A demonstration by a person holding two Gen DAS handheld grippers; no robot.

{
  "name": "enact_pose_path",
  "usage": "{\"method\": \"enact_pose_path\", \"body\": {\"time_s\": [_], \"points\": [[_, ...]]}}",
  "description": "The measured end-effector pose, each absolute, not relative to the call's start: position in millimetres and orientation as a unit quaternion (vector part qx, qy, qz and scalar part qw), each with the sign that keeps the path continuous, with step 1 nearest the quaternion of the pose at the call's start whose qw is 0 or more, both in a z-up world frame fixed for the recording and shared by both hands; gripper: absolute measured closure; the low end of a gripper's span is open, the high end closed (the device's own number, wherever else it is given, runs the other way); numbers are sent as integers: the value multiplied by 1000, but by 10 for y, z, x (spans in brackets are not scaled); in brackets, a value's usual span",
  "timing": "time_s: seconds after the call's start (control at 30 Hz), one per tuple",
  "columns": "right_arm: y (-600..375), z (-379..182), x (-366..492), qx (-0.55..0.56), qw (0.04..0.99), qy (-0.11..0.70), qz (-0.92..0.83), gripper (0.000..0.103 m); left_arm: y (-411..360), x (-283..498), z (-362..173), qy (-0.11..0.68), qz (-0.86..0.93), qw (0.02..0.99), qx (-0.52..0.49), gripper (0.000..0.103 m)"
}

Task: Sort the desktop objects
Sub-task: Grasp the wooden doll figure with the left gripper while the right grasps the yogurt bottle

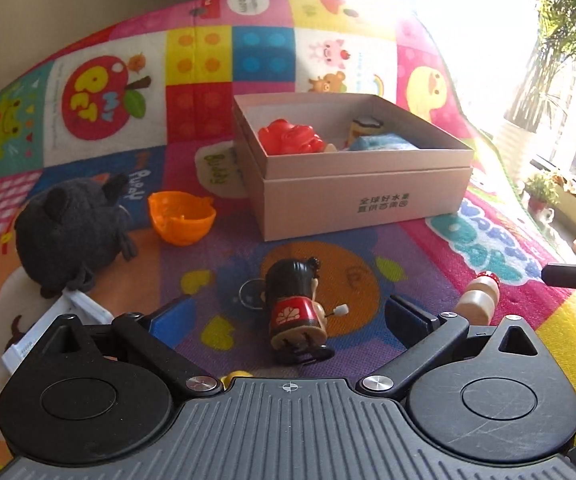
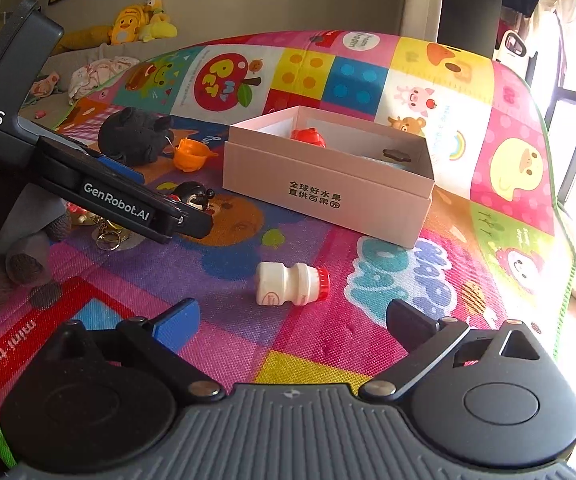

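A pink cardboard box (image 1: 368, 204) stands on the colourful play mat and holds a red toy (image 1: 290, 136) and a blue item (image 1: 384, 144); it also shows in the right wrist view (image 2: 320, 196). A wind-up doll (image 1: 298, 308) with black hair and a red top stands between the open fingers of my left gripper (image 1: 288, 316). A small white yogurt bottle (image 2: 292, 284) with a red cap lies on the mat just ahead of my open, empty right gripper (image 2: 292, 320). The bottle shows in the left wrist view (image 1: 480, 300). My left gripper (image 2: 192, 220) shows over the doll (image 2: 192, 194).
A dark plush toy (image 1: 68, 232) and an orange plastic shell (image 1: 180, 216) lie left of the box. A white flat piece (image 1: 60, 320) lies under the plush. Keychains (image 2: 108, 232) lie by the left gripper. Yellow plush toys (image 2: 136, 24) sit by the wall. The mat edge (image 2: 560, 216) drops right.
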State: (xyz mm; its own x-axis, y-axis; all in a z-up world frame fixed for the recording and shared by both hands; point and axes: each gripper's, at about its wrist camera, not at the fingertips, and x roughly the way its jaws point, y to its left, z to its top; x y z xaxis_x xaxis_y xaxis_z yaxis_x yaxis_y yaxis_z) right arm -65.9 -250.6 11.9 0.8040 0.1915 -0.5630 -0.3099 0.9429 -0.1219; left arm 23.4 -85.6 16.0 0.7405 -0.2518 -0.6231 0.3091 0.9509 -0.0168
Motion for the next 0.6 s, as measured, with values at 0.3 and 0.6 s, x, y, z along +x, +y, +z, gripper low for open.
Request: {"method": "enact_pose_path", "body": {"time_s": [0.3, 0.6], "points": [[-2604, 153, -327, -57, 926, 342, 149, 36, -911, 275, 123, 335, -155, 929, 42, 54], [-2475, 205, -248, -108, 916, 347, 173, 60, -865, 31, 131, 335, -178, 924, 46, 68]]}}
